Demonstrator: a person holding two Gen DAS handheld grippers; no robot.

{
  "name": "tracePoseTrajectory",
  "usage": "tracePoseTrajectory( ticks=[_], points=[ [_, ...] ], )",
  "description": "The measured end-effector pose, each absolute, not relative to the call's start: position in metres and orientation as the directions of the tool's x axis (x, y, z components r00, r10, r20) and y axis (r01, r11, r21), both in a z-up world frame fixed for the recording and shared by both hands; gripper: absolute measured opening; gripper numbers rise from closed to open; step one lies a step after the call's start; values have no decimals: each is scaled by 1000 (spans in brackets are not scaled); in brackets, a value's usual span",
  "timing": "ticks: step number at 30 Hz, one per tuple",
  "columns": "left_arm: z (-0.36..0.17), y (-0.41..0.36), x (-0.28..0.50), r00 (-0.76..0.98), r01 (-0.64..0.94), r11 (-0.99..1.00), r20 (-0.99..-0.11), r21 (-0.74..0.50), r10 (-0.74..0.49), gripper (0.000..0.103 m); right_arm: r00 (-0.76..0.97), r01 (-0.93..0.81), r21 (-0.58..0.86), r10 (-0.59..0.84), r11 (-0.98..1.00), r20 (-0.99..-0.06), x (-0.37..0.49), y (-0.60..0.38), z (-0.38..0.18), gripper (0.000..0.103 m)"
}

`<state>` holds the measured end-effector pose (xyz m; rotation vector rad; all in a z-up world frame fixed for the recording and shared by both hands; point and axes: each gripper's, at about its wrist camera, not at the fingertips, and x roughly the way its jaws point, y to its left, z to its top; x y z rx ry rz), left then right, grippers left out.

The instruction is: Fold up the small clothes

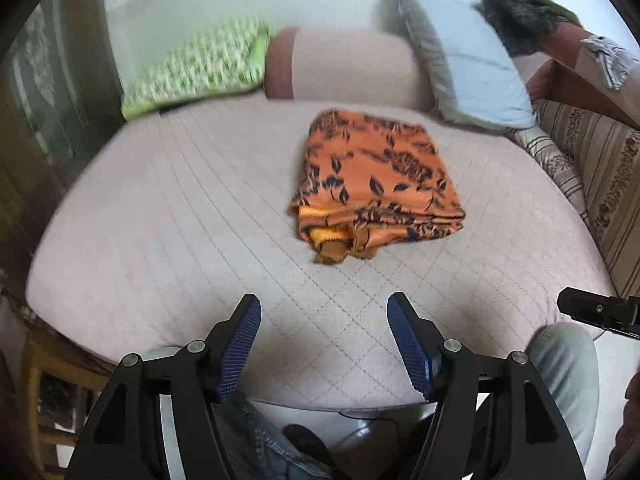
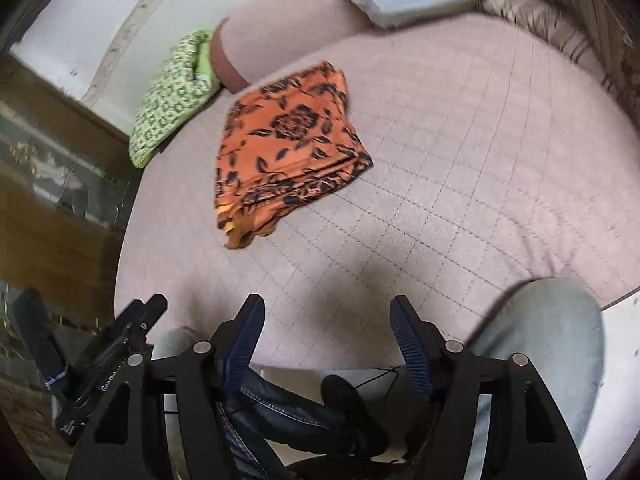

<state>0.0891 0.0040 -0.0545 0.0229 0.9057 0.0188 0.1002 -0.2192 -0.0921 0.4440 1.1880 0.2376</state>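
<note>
An orange garment with a dark floral print (image 1: 374, 178) lies folded into a thick rectangle in the middle of the pink quilted bed (image 1: 180, 216); yellow and brown layers show at its near edge. It also shows in the right wrist view (image 2: 288, 148), left of centre. My left gripper (image 1: 324, 312) is open and empty, held back over the bed's near edge, apart from the garment. My right gripper (image 2: 326, 314) is open and empty, also near the front edge. The right gripper's tip shows in the left wrist view (image 1: 596, 312), and the left gripper's side shows in the right wrist view (image 2: 116, 348).
A green patterned pillow (image 1: 200, 68), a pink bolster (image 1: 348, 68) and a pale blue pillow (image 1: 464, 60) line the far side. A striped floral cushion (image 1: 592, 184) lies at the right. The person's jeans-clad knees (image 2: 548, 344) are at the near edge. A dark wooden cabinet (image 2: 52, 160) stands left.
</note>
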Motion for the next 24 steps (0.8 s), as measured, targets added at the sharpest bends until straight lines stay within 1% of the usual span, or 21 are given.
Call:
tracePoseTrajectory(
  ticks=[4,5,8,11,13,19,21,24],
  points=[
    [-25,-4,41,690,-50,996,-718,79,92,66,430,-4,393,356,920,-829,80,-210,-62,69],
    [-19,-5,30,703,-55,996,-705,75,92,66,454,-23,368,338,929,-824,74,-206,-54,71],
    [-8,-7,6,694,-8,999,-719,44,37,66,494,-49,328,308,944,-813,60,-197,-38,72],
    [2,-5,-14,706,-29,998,-706,56,61,66,530,-62,305,290,950,-797,46,-192,-22,72],
    [11,-1,-24,723,-35,998,-688,44,56,66,548,-74,289,281,954,-788,39,-189,-12,72],
    [33,5,-44,733,-37,999,-679,25,44,68,607,-107,247,260,963,-751,21,-183,15,74],
    [38,6,-48,737,-34,999,-675,24,42,71,621,-112,248,262,962,-739,17,-182,21,74],
    [45,7,-56,746,-27,999,-665,25,37,71,641,-116,241,258,963,-723,10,-180,30,75]
  ],
)
